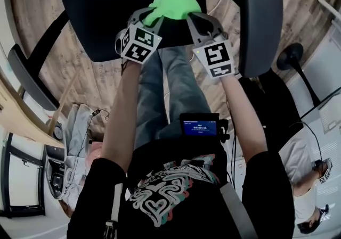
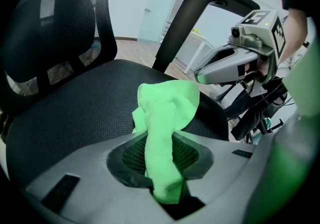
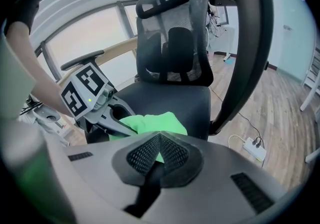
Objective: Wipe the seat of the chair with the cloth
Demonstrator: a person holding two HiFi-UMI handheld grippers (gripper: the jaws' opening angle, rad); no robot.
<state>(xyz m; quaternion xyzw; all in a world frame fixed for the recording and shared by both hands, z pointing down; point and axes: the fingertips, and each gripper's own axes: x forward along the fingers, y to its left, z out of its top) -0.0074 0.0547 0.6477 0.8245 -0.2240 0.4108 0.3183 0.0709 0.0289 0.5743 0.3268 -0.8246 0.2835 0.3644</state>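
The black mesh chair seat (image 1: 106, 14) fills the top of the head view, and a bright green cloth (image 1: 173, 2) lies bunched on its front part. My left gripper (image 1: 148, 17) is shut on the cloth (image 2: 167, 113), which runs back between its jaws and spills forward onto the seat (image 2: 75, 113). My right gripper (image 1: 194, 18) hovers just right of the cloth, jaws together and empty. In the right gripper view its shut tips (image 3: 159, 138) point at the cloth (image 3: 152, 122), with the left gripper (image 3: 127, 127) alongside. The right gripper (image 2: 202, 75) also shows in the left gripper view.
The chair's armrest (image 1: 261, 14) stands close to the right of my right gripper, its post (image 3: 250, 43) beside the seat. The backrest (image 3: 170, 33) rises at the far side. A power strip (image 3: 252, 148) lies on the wood floor. A second armrest (image 1: 26, 78) is at left.
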